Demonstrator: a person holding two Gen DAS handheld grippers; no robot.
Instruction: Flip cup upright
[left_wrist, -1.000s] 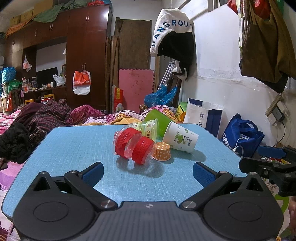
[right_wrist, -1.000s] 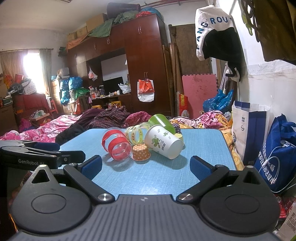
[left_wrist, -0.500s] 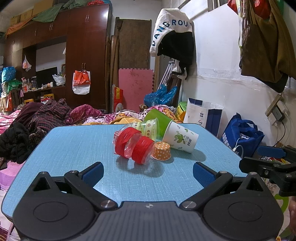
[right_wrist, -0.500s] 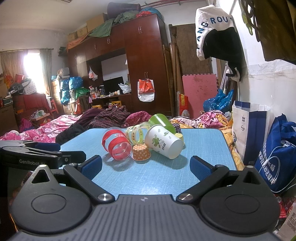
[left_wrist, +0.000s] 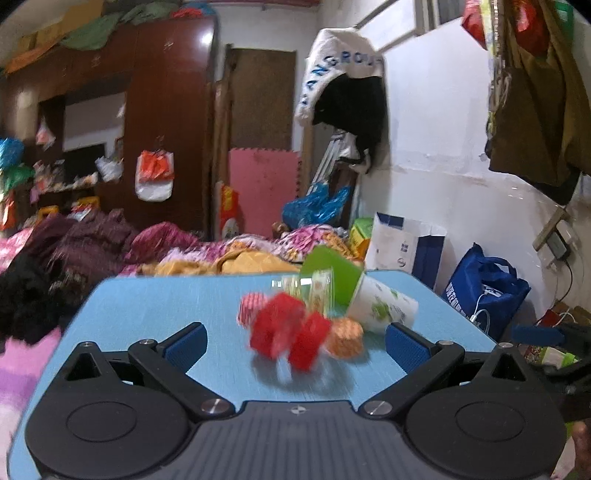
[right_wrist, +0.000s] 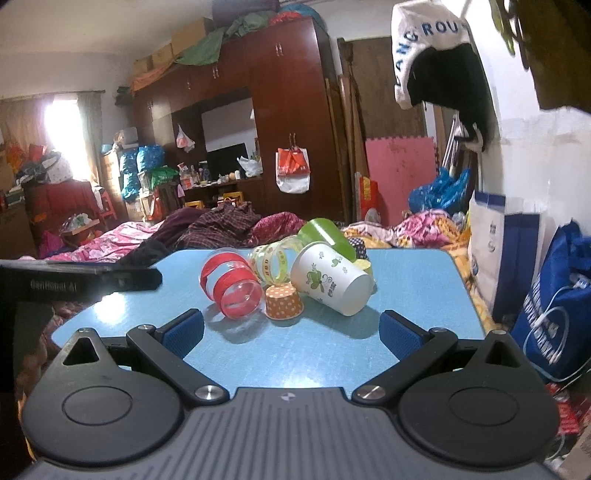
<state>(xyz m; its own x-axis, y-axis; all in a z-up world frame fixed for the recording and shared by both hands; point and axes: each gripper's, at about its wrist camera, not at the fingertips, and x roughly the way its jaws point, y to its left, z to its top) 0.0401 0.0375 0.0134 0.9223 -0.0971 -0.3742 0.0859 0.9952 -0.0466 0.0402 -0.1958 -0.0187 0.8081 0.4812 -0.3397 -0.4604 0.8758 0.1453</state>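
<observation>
Several cups lie in a cluster on the blue table (right_wrist: 314, 354). A clear cup with red bands (right_wrist: 231, 282) lies on its side, mouth toward me. A white paper cup with green print (right_wrist: 330, 278) lies on its side. A small orange dotted cup (right_wrist: 283, 302) stands upside down between them. A yellow-banded clear cup (right_wrist: 271, 260) and a green cup (right_wrist: 325, 236) lie behind. My right gripper (right_wrist: 291, 332) is open and empty, short of the cluster. My left gripper (left_wrist: 295, 341) is open and empty, close before the blurred red-banded cup (left_wrist: 288, 336). The left gripper also shows in the right wrist view (right_wrist: 85, 277).
Piled clothes and bedding (right_wrist: 221, 225) lie beyond the table's far edge. A white and blue paper bag (right_wrist: 498, 240) and a blue tote bag (right_wrist: 554, 306) stand right of the table by the wall. A dark wardrobe (right_wrist: 288, 129) fills the back.
My left gripper has moved forward toward the cups, so its view is blurred and the cluster is closer. The right gripper has barely moved. The cups lie as before.
</observation>
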